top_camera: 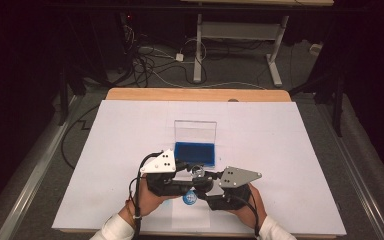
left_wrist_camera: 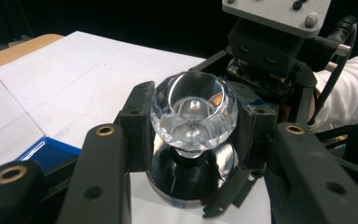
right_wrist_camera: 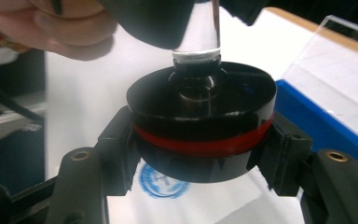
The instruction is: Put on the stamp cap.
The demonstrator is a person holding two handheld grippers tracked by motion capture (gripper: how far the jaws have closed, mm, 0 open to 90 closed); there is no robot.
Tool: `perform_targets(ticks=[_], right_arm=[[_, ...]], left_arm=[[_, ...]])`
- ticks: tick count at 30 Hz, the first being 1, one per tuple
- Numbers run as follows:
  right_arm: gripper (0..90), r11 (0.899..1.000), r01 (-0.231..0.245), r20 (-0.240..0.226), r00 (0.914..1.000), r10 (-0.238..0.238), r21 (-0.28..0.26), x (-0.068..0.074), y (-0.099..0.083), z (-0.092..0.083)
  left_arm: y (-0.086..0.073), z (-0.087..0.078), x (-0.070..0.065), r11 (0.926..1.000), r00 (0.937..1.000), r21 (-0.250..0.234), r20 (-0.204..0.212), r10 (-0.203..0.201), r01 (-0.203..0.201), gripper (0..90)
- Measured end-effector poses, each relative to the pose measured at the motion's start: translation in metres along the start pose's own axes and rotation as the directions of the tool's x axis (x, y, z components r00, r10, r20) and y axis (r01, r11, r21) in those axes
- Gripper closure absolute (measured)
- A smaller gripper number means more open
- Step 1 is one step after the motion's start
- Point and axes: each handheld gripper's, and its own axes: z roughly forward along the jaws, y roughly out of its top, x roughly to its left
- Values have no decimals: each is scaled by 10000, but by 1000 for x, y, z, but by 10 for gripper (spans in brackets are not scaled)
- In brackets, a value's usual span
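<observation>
We get a bright white sheet (top_camera: pixel 260 150) lit from overhead in the high view, room behind near black, soft low-res look overall. Short soft shadows sit just under the left tool (top_camera: pixel 187 172) and right tool (top_camera: pixel 200 186). In the left tool view we see sharp focus on the clear knob (left_wrist_camera: pixel 193 112) between the jaws, bright specular glints on its facets, near jaw parts blurred. In the right tool view, the black disc (right_wrist_camera: pixel 200 126) shows sheen along its rim, the hand (right_wrist_camera: pixel 60 28) above it blurred, sheet blown out white.
</observation>
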Motion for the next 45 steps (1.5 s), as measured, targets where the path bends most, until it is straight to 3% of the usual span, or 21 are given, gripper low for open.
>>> perform_targets(ticks=[3,7,18,23,30,45], right_arm=[[387,9999,-67,-99,9999,68,106,0,-2,2],[387,10000,-38,-13,10000,38,84,-1,-2,0],[387,9993,122,46,9999,-124,346,-1,-3,2],[383,9998,62,-42,10000,-61,212,-1,-4,4],[371,10000,27,107,9999,-27,-13,-1,-5,4],[275,9996,181,290,9994,-187,220,0,-6,7]], left_arm=[[1,3,-2,9999,10000,111,-69,62,-61,540],[-2,1,4,9995,9994,-39,134,-328,329,540],[-2,4,2,9997,9998,161,20,-186,185,540],[1,5,-3,9993,9995,353,-265,151,-141,539],[3,3,-4,9995,9993,269,-320,196,-188,539],[8,-4,-3,9998,9992,59,-344,201,-199,539]])
